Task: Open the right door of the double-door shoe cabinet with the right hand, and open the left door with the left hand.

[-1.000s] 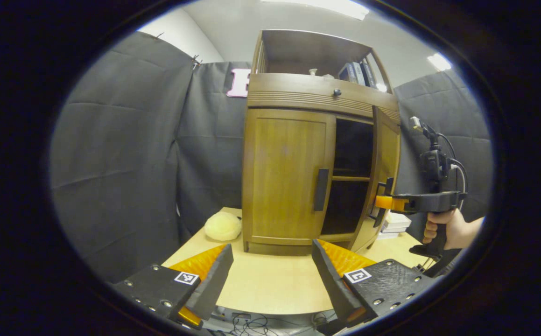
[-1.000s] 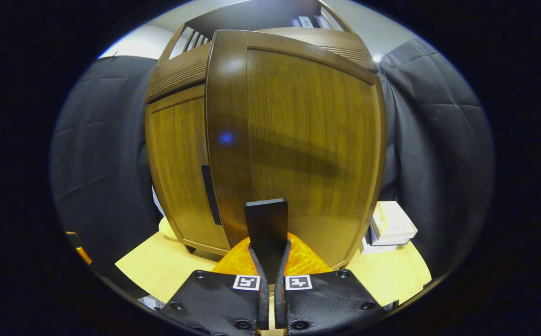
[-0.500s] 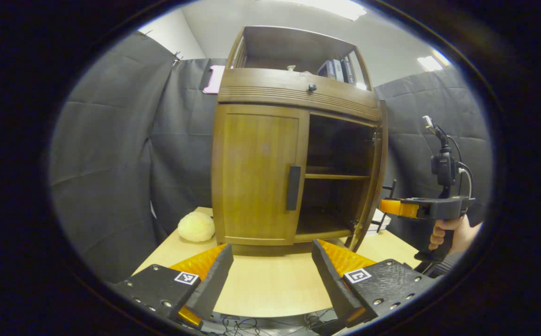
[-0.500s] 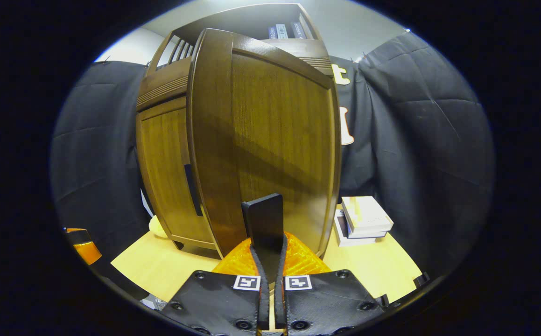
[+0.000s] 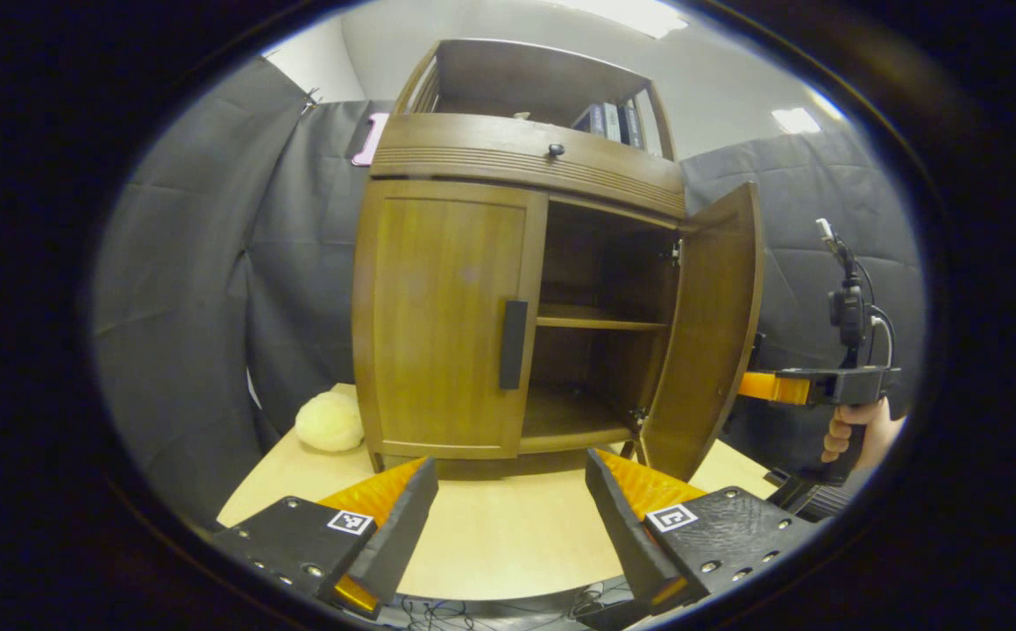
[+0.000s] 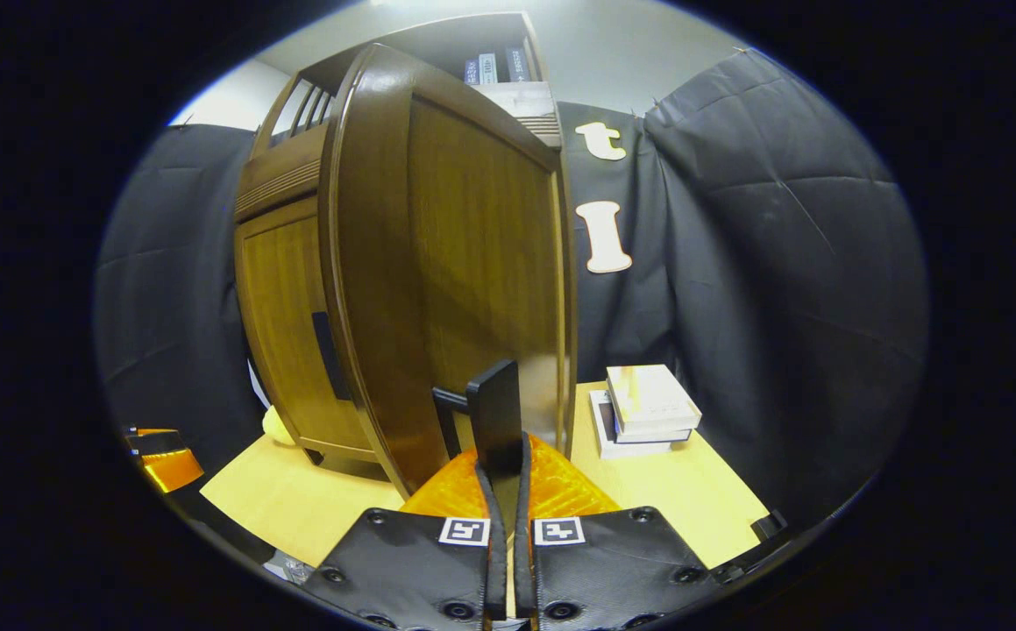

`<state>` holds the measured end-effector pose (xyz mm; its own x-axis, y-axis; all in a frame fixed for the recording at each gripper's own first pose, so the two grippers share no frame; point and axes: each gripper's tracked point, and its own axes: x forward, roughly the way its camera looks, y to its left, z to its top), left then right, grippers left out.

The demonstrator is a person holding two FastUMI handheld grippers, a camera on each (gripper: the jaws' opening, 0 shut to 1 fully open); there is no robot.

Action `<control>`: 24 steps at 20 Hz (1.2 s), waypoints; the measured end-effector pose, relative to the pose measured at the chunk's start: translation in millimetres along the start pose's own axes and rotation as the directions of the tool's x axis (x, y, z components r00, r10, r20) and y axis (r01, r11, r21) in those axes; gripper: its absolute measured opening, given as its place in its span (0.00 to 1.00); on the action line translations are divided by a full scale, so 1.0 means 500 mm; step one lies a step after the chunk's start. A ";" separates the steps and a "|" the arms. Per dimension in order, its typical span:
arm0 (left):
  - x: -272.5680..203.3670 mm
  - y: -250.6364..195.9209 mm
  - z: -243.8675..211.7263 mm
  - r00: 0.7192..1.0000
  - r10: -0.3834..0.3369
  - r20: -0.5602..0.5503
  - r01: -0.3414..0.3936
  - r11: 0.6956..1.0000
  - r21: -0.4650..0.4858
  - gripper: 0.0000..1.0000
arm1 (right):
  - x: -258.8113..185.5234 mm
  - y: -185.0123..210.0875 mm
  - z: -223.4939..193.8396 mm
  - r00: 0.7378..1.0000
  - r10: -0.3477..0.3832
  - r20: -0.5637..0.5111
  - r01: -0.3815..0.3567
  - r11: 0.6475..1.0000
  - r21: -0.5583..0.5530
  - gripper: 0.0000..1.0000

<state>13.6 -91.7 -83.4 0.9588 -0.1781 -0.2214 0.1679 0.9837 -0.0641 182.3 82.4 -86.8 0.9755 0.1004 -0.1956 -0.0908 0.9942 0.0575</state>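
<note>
So the left gripper view looks at the shoe cabinet [image 5: 508, 289] pretty much head-on from across the table [image 5: 490, 535]. You can see the left door [image 5: 446, 320] flat shut with its dark vertical handle [image 5: 513, 344], while the right door [image 5: 707, 333] is swung out wide, so the inner shelf [image 5: 600, 322] and the floor of the cabinet are on show. The left gripper [image 5: 508, 508] hangs over the table in front of the cabinet with its fingers spread wide apart and nothing between them. Off to the side in that same view there's the right gripper [image 5: 757, 386], with a hand [image 5: 854, 429] on its grip, but its tips disappear behind the open door, so from here you can't tell what they're doing. The right gripper view sorts that out: the right gripper [image 6: 504, 464] has its fingers squeezed together on the right door handle [image 6: 494, 416], and you get the door's outer face up close. It also picks up a small stack of books [image 6: 643, 410] on the table beside the cabinet, hidden from the other camera. A pale fluffy thing [image 5: 330, 421] sits by the cabinet's left corner, can't really make out what it is. The top shelf holds some books [image 5: 606, 120], too small to read.
</note>
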 end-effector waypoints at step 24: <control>0.060 -0.079 0.002 0.997 -0.069 -0.034 0.071 0.996 0.053 0.99 | -0.017 -0.217 0.013 1.000 0.028 -0.003 -0.028 0.999 -0.022 0.02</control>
<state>35.9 -136.1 -86.3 0.9364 -0.2464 -0.2497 0.2474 0.9685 -0.0280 185.1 -26.4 -84.9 0.9720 0.1280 -0.1972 -0.1223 0.9916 0.0411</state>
